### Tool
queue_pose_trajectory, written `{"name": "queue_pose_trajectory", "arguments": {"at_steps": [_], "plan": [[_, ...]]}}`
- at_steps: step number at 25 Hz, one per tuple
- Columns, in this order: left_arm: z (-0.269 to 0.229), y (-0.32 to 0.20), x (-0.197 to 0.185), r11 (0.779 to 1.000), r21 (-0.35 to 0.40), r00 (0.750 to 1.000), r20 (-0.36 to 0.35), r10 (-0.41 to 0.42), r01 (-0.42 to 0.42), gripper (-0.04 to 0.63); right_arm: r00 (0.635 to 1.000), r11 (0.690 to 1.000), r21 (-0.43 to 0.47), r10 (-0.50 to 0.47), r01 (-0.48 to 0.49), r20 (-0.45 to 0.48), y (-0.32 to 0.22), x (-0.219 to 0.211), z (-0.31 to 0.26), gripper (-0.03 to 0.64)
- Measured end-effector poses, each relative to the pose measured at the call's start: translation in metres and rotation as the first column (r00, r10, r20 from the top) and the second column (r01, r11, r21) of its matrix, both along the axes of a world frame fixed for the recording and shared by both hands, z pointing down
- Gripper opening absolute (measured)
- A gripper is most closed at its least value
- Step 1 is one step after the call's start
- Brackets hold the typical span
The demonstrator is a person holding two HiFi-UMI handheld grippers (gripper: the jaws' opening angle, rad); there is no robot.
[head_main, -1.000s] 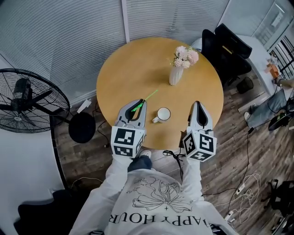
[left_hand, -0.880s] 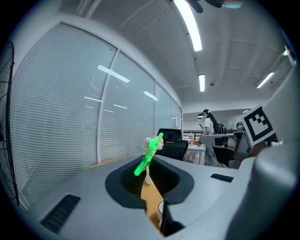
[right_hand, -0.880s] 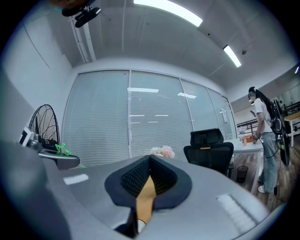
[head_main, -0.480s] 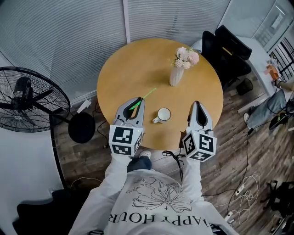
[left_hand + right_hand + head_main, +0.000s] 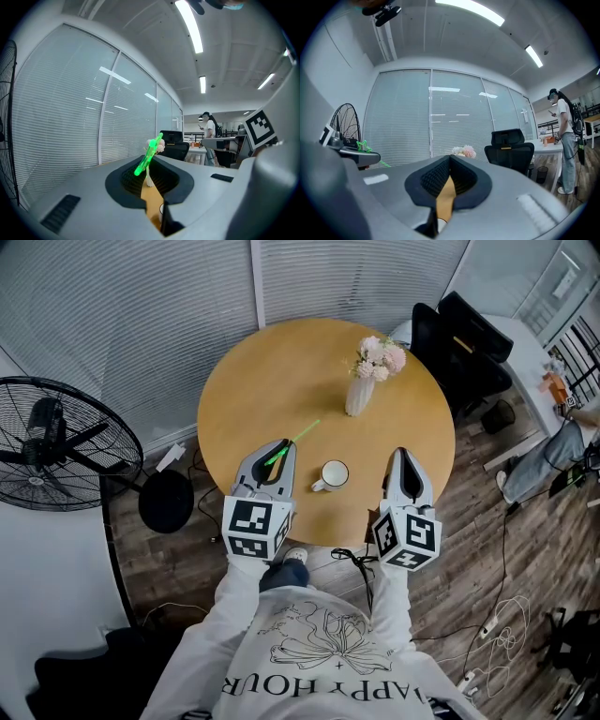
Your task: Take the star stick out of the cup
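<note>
A thin green star stick [image 5: 298,438] juts up and to the right from my left gripper [image 5: 281,449], which is shut on its lower end. It is clear of the white cup [image 5: 333,473], which stands on the round wooden table [image 5: 272,371] between my two grippers. In the left gripper view the stick [image 5: 149,157] slants up out of the dark pads. My right gripper [image 5: 403,456] hangs to the right of the cup, jaws together with nothing in them. The right gripper view shows the star end [image 5: 363,146] at the left gripper [image 5: 356,155].
A white vase of pink flowers [image 5: 364,381] stands on the table behind the cup. A standing fan [image 5: 56,442] is at the left and a black chair [image 5: 464,343] at the right. Window blinds run along the back. A person [image 5: 565,136] stands far off.
My left gripper with the stick has shifted very slightly to the left. The right gripper and the cup have kept still.
</note>
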State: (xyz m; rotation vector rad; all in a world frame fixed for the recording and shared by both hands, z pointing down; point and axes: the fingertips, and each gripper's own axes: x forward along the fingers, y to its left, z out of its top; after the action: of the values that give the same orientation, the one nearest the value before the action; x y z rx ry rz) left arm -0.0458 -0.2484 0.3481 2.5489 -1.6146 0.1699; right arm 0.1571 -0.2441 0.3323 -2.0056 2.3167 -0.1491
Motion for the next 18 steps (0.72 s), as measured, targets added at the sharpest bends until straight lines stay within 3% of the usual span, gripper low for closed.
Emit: {"name": "queue_pose_trajectory", "arguments": {"at_steps": [18], "plan": [[-0.0017, 0.0034, -0.0038, 1.000, 0.002, 1.000, -0.004, -0.001, 0.001, 0.025, 1.000, 1.000, -0.004, 0.002, -0.002, 0.000, 0.0040, -0.0034, 0.0006, 0.011]]}}
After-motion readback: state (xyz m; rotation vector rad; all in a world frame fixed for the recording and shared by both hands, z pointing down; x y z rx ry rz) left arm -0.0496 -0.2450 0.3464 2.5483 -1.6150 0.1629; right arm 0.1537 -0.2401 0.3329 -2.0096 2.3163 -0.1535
